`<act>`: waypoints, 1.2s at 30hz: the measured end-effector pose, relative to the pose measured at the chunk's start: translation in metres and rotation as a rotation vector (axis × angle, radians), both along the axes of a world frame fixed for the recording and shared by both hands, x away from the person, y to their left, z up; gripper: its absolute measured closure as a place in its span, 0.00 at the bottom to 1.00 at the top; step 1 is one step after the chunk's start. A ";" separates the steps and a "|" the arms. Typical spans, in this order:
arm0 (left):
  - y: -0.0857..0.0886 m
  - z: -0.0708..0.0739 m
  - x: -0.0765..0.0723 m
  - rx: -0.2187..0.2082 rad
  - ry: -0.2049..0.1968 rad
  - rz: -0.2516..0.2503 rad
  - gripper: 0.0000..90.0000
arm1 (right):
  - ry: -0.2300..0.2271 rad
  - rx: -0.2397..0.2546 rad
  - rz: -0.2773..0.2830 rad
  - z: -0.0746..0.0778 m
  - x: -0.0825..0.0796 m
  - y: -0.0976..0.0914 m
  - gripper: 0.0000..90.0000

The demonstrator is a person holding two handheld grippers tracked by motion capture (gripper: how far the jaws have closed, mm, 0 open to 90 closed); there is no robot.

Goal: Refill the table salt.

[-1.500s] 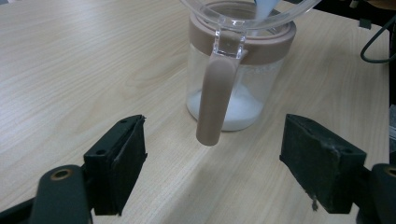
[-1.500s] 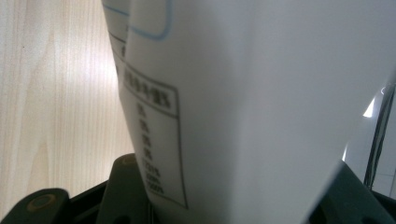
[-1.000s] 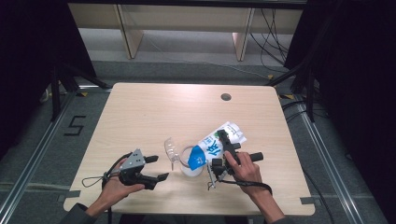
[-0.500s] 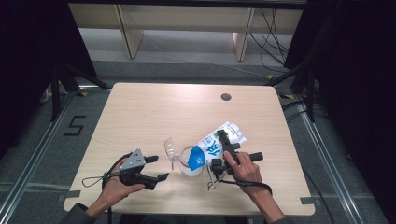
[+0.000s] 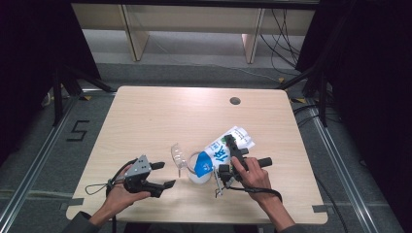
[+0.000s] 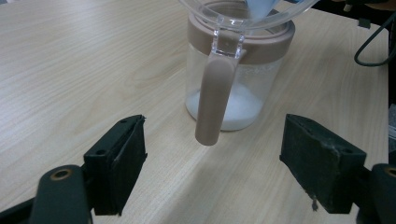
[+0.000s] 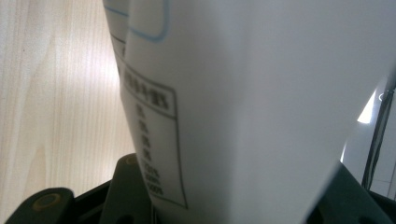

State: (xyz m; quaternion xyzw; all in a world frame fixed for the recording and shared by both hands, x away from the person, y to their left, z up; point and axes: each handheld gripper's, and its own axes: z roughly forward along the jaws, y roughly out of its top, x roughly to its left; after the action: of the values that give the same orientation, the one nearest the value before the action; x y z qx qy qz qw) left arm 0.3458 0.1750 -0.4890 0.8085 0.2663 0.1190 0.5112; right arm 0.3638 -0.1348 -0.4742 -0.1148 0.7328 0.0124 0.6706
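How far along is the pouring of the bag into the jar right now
Partly done: the clear jar with the brown collar holds a shallow layer of white powder. In hand: the right gripper tips the white-and-blue bag over it. The left gripper waits open. Filling remains.

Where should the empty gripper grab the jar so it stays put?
Probably the brown handle: it hangs off the jar on the side facing the left gripper, right between its open jaws. Come straight in level. The funnel above blocks a top grab.

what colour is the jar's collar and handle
Dusty pinkish brown, on the clear jar; clearest in the left gripper view.
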 end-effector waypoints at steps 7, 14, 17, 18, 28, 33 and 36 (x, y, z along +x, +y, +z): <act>0.000 0.000 0.000 0.000 -0.001 0.000 0.24 | 0.001 0.003 0.005 0.000 0.000 -0.001 0.62; 0.000 0.000 0.000 0.000 -0.001 0.000 0.24 | 0.000 0.006 0.011 0.000 0.000 -0.001 0.62; 0.000 0.000 0.000 -0.001 -0.001 0.000 0.24 | -0.005 0.026 0.021 -0.001 0.001 -0.002 0.62; 0.000 0.000 0.000 0.000 -0.001 0.000 0.24 | -0.007 0.023 0.029 0.000 0.002 -0.002 0.62; 0.000 0.000 0.000 0.000 0.000 0.000 0.24 | -0.005 0.017 0.003 0.000 0.000 -0.002 0.62; 0.000 0.000 0.000 -0.004 0.001 -0.003 0.24 | -0.009 -0.005 0.001 0.000 0.000 -0.001 0.62; 0.000 0.000 0.000 0.000 0.000 -0.001 0.24 | -0.012 -0.014 0.009 0.001 0.000 -0.001 0.63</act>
State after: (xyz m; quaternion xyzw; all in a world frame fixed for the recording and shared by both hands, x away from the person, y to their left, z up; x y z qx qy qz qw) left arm 0.3459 0.1750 -0.4890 0.8086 0.2661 0.1187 0.5111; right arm 0.3639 -0.1356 -0.4728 -0.1230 0.7282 0.0097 0.6741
